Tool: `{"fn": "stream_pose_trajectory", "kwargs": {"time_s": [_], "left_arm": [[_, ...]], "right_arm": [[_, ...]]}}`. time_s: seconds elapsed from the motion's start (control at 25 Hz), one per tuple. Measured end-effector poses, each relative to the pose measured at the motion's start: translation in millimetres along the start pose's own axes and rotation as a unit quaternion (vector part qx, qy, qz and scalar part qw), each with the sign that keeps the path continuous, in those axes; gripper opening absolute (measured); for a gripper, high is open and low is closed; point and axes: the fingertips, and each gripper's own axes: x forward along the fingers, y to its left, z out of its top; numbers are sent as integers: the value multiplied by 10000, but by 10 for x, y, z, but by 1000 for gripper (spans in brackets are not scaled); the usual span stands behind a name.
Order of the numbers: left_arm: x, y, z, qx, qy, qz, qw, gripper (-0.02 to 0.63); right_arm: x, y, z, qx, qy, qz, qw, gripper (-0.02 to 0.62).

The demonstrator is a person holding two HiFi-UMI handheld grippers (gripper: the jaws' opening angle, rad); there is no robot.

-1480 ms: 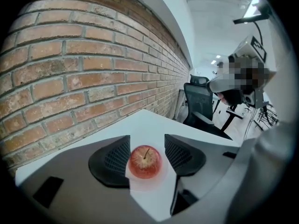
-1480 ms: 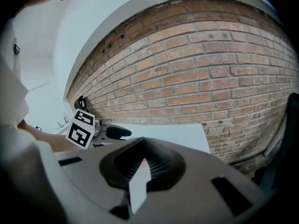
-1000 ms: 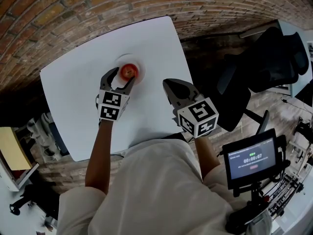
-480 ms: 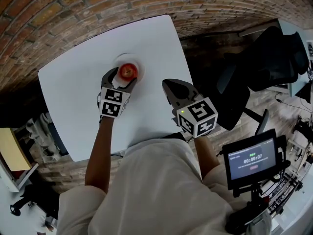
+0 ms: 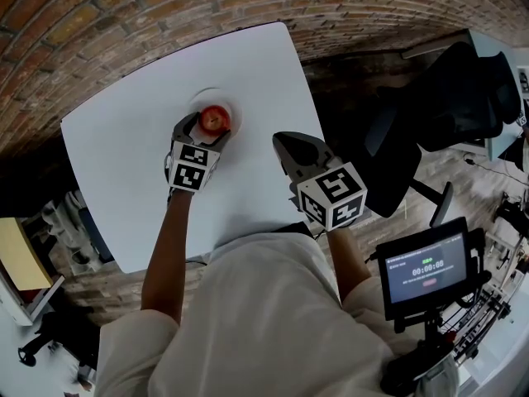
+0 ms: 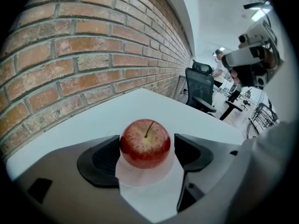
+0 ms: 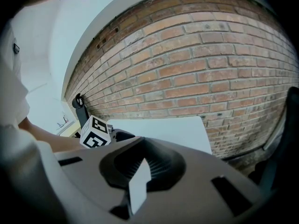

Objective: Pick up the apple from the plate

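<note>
- The left gripper [image 5: 205, 131] [image 6: 145, 149] reaches over the white desk [image 5: 124, 164] to the apple [image 5: 215, 119] [image 6: 145, 143], and its fingers [image 6: 100, 160] are spread wide.
- These fingers have just been opening, and the apple stands between them.
- In the left gripper view, the finger on the left of the picture lies right against the apple's side. The one on the right stands off it with a thin gap, so nothing is clamped.
- The apple is red with a yellowish patch round its stem, which points up. It sits upright on the small white plate [image 6: 140, 177], toward the far side of the desk near the brick wall [image 6: 70, 55].
- The plate's near edge shows between the two fingers, below the apple.
- The right gripper [image 5: 285, 143] [image 7: 141, 147] hangs over the desk's near right edge, well apart from the plate.
- Its fingers [image 7: 163, 164] are drawn together at the tips, and only a sliver of the white desk shows through between them further back. They hold nothing.
- In the right gripper view, the left gripper's marker cube [image 7: 96, 132] shows off to the left, beside the person's forearm [image 7: 51, 141].
</note>
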Motion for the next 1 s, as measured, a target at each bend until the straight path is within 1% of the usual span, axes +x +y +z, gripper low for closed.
{"fn": "stream_pose_trajectory", "kwargs": {"time_s": [0.28, 0.48, 0.72, 1.0], "left_arm": [[38, 17, -24, 8, 36, 2, 10000, 353], [81, -12, -93, 108, 135, -43, 9998, 353], [71, 19, -60, 47, 126, 42, 9999, 351], [59, 9, -53, 151, 122, 162, 9997, 351]], "right_arm": [[-4, -18, -25, 8, 31, -29, 10000, 2], [-1, -10, -26, 11, 21, -9, 10000, 2], [-19, -25, -39, 19, -4, -24, 10000, 2], [-92, -7, 23, -20, -97, -42, 9999, 2]]}}
